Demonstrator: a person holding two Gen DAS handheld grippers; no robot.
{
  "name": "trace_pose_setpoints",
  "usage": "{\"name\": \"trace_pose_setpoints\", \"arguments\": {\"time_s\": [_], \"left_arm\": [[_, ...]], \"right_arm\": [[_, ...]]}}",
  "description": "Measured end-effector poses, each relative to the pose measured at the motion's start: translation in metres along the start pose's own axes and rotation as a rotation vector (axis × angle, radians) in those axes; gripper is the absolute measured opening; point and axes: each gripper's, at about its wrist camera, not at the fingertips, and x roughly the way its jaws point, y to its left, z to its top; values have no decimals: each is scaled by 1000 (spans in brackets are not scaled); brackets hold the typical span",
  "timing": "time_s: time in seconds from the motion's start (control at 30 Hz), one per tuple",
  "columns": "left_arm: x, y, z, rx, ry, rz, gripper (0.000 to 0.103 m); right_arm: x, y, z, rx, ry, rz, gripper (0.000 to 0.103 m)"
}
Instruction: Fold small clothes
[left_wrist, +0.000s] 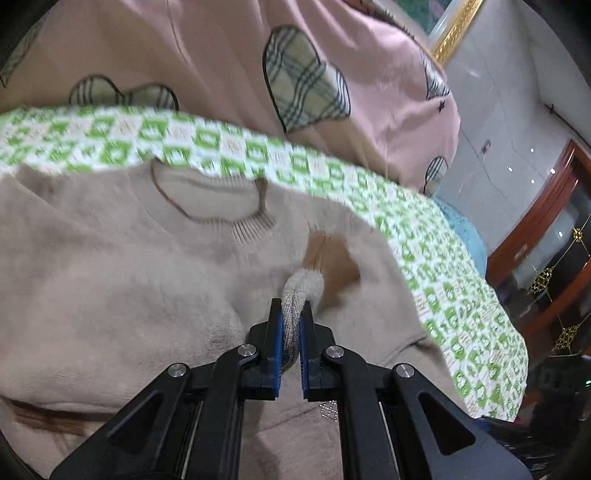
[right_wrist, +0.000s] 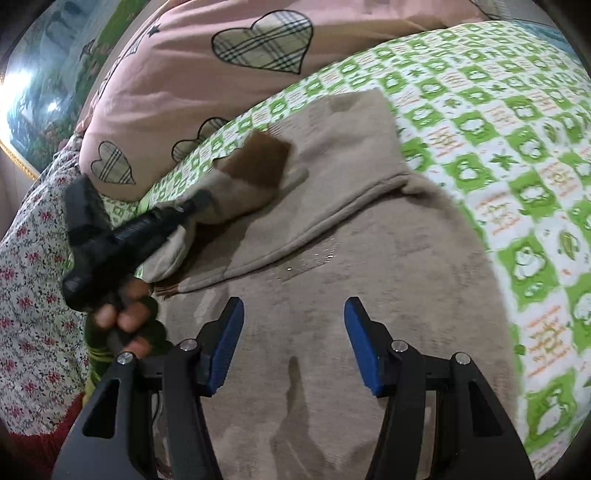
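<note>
My left gripper (left_wrist: 291, 314) is clamped on the sleeve cuff (left_wrist: 301, 286) of the beige sweater (left_wrist: 122, 266), lying flat on the bed (left_wrist: 461, 295). My right gripper (right_wrist: 293, 314) hovers above it, jaws apart and empty.

The sweater (left_wrist: 122, 266) is cut off at the left and bottom edges of the left wrist view, and its hem cannot be seen. In the right wrist view the left hand-held gripper (right_wrist: 201, 199) is motion-blurred; its fingertips are buried in the sleeve (right_wrist: 240, 184). The hand (right_wrist: 125, 317) gripping it is blurred and partly hidden.
</note>
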Motion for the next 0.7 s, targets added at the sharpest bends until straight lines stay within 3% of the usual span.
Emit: {"name": "trace_pose_setpoints", "arguments": {"time_s": [0.2, 0.23, 0.47, 0.53, 0.63, 0.7], "left_arm": [[21, 3, -20, -10, 85, 15, 7], [19, 3, -23, -11, 88, 17, 11], [-40, 20, -49, -38, 58, 35, 29], [-63, 32, -58, -56, 34, 87, 46], [-97, 63, -70, -116, -7, 167, 49], [-118, 91, -77, -162, -30, 257, 49]], "right_arm": [[2, -9, 5, 49, -14, 6, 58], [4, -8, 8, 48, -19, 9, 58], [30, 4, 43, 77, -34, 54, 58], [40, 8, 51, 95, -25, 63, 58], [59, 9, 59, 133, 1, 73, 58], [70, 8, 62, 146, 8, 51, 58]]}}
